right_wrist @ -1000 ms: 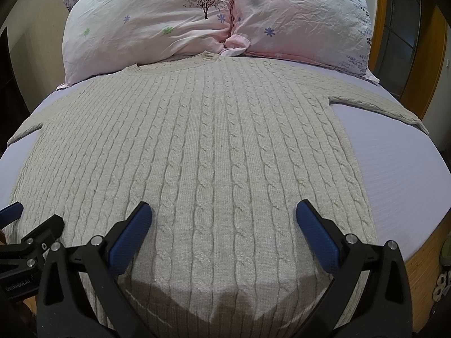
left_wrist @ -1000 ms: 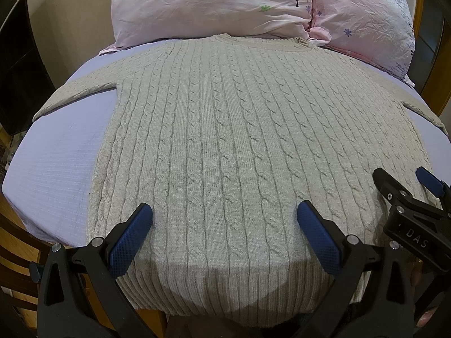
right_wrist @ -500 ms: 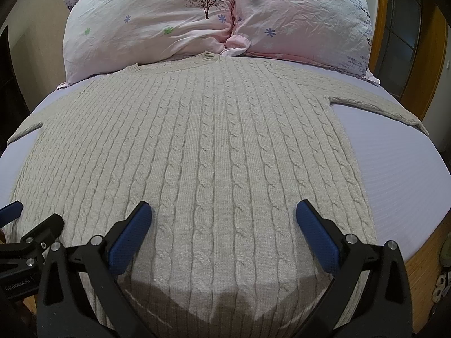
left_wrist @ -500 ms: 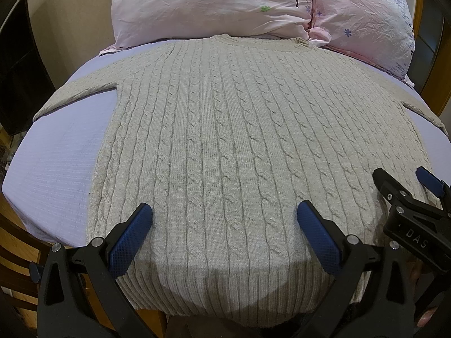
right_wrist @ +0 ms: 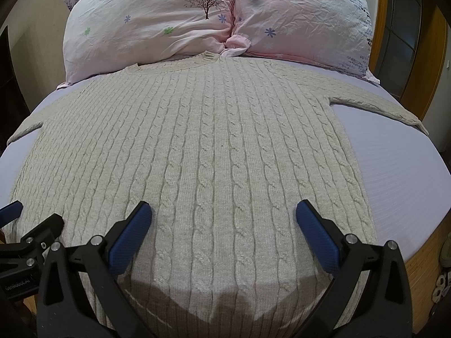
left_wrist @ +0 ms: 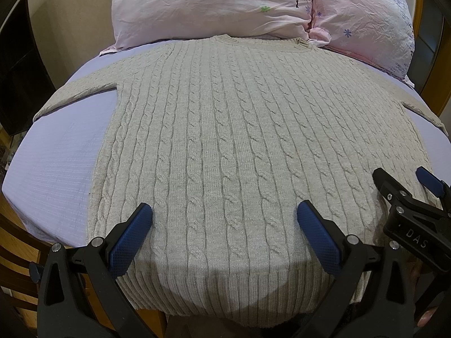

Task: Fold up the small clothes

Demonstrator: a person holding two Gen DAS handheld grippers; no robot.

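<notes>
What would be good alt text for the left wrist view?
A beige cable-knit sweater lies flat on a lavender bed, neck toward two pink pillows. The open left claw hovers above its hem; the right claw is at the right.

White letters reading "DAS" mark the black body of my right gripper beside the sweater's hem, while "GenRobot.AI" runs along my left gripper.

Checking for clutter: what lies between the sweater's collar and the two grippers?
Only the sweater's own flat cable-knit; nothing lies on it, in either wrist view. Both grippers, left and right, are open.
</notes>
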